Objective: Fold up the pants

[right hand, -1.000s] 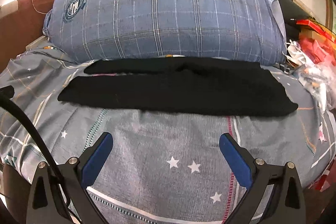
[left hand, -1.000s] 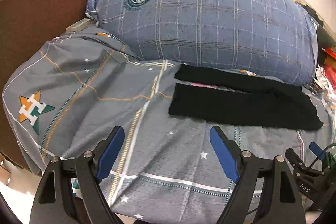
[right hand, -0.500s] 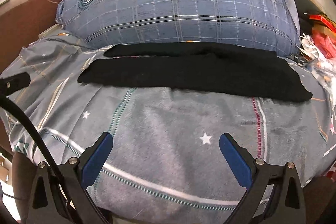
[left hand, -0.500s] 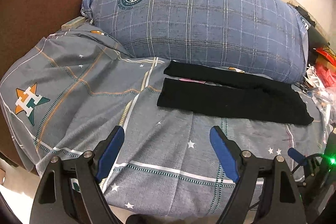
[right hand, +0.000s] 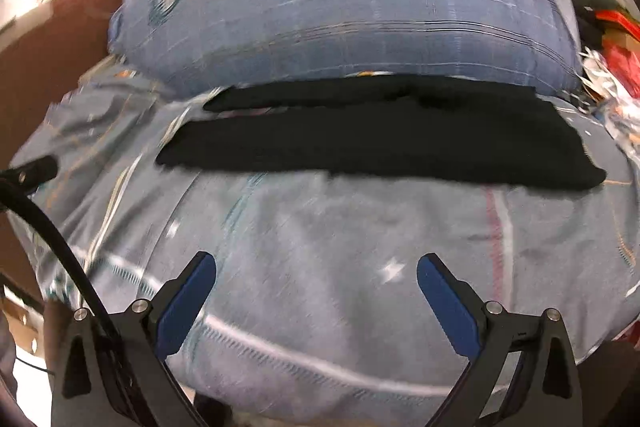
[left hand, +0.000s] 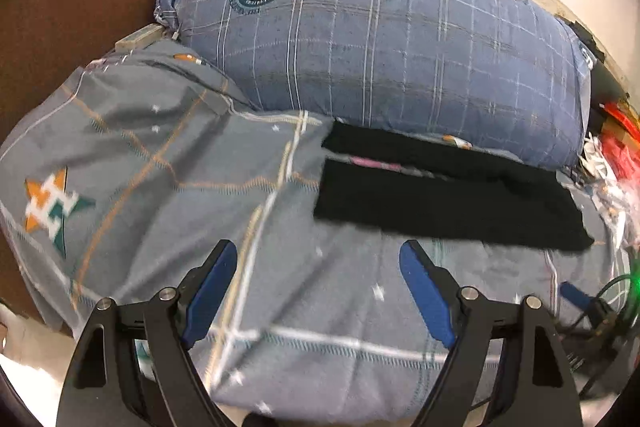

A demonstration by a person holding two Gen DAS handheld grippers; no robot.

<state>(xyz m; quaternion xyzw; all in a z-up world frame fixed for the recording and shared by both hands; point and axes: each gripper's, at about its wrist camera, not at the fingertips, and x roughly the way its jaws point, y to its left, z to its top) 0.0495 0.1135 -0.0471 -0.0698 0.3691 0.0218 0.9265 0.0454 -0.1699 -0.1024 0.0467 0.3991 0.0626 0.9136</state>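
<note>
Landmark: the black pants point(left hand: 448, 203), laid flat across a bed; every place below is given from them.
Headboard end: a brown padded surface point(left hand: 76, 7) stands well to the left of the pants and takes no part in the work.
Bed sheet: a grey sheet point(left hand: 168, 163) with stars and an orange and green star logo lies under the pants and spreads far to their left and toward the camera, giving a broad, flat place for folding.
Left gripper: the left gripper point(left hand: 318, 297) hangs over the sheet on the near side of the pants, toward their left end, apart from the cloth. Its blue pads stand wide with nothing between them, likely ready to take an edge.
Pants: they lie as a long dark band running left to right, two strips side by side with a thin pink line showing between them at the left end. That suggests the legs are laid together lengthwise, with the crosswise fold not yet made.
Pillow: a large blue plaid pillow point(left hand: 380, 39) sits just behind the pants, touching their far edge.
Right gripper: the right gripper point(right hand: 316, 289) hangs over the sheet near the middle of the pants' near edge, not touching them. Its pads are also spread and empty. This view is blurred.
Clutter: red and white packets point(left hand: 616, 155) lie just beyond the pants' right end.
</note>
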